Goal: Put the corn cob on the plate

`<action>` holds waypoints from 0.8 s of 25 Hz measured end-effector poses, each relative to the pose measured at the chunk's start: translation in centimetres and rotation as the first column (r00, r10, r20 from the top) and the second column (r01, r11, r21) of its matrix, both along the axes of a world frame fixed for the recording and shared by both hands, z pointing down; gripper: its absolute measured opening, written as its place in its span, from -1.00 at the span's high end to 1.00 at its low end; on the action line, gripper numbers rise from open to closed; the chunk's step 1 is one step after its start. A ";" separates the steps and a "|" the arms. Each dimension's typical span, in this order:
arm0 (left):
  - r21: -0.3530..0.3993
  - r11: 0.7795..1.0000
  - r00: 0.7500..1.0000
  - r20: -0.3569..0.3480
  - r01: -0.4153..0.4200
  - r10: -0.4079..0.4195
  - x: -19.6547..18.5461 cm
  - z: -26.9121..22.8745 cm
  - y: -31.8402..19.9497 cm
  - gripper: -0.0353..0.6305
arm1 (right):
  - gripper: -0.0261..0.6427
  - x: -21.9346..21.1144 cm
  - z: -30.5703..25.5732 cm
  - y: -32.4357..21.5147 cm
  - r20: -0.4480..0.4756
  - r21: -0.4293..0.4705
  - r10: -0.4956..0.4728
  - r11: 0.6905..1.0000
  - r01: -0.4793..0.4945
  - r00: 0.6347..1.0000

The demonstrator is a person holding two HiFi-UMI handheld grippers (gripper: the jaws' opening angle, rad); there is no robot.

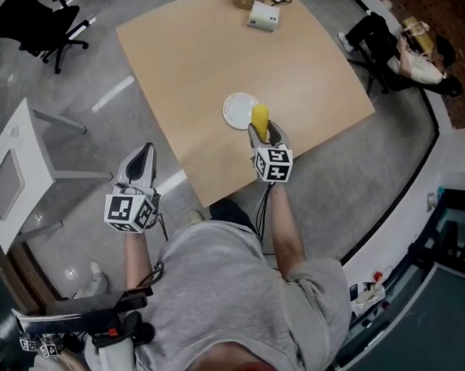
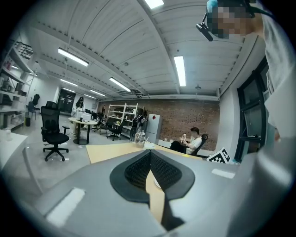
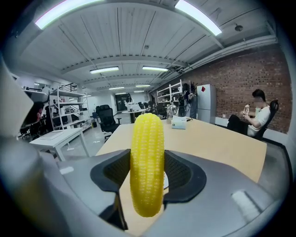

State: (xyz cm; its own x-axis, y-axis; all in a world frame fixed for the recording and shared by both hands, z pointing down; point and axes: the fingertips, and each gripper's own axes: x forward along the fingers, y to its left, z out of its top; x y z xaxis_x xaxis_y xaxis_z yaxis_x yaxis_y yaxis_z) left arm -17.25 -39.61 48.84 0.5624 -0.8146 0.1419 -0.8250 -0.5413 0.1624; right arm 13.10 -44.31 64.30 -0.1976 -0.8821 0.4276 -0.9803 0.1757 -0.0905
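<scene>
A yellow corn cob (image 1: 260,117) stands upright between the jaws of my right gripper (image 1: 264,132), which is shut on it. It hangs over the tan table (image 1: 199,64), just right of a small white plate (image 1: 237,110) near the table's front edge. In the right gripper view the corn cob (image 3: 147,152) fills the gap between the pads of the right gripper (image 3: 147,172), and a sliver of the plate (image 3: 166,180) shows behind it. My left gripper (image 1: 145,155) is off the table, over the floor at the left, and holds nothing. In the left gripper view the pads of the left gripper (image 2: 150,156) meet at their tips.
A white tissue box (image 1: 264,15) and a glass item sit at the table's far end. A black office chair (image 1: 39,22) and a white side table (image 1: 18,164) stand at the left. A person (image 1: 419,62) sits beyond the table's right corner.
</scene>
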 end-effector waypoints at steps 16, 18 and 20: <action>0.009 0.997 0.997 0.006 0.076 -0.076 -1.8 -0.8 -1.5 0.83 | 0.23 -1.1 5.9 -5.8 -0.039 -0.153 -0.077 0.986 0.070 0.996; 0.012 0.996 0.996 0.007 0.089 -0.089 -2.0 -1.0 -1.7 0.83 | 0.23 -1.1 6.6 -6.4 -0.046 -0.171 -0.085 0.982 0.076 0.995; 0.015 0.995 0.995 0.008 0.101 -0.101 -2.1 -1.1 -1.8 0.83 | 0.23 -1.0 7.5 -6.9 -0.053 -0.193 -0.092 0.978 0.080 0.994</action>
State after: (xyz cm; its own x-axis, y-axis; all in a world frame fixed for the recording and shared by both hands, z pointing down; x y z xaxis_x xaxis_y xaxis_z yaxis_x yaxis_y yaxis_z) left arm -19.37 -41.44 47.75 0.4762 -0.8691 0.1340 -0.8768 -0.4576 0.1479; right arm 12.14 -51.21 71.82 -0.2378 -0.7644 0.5993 -0.9669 0.2452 -0.0710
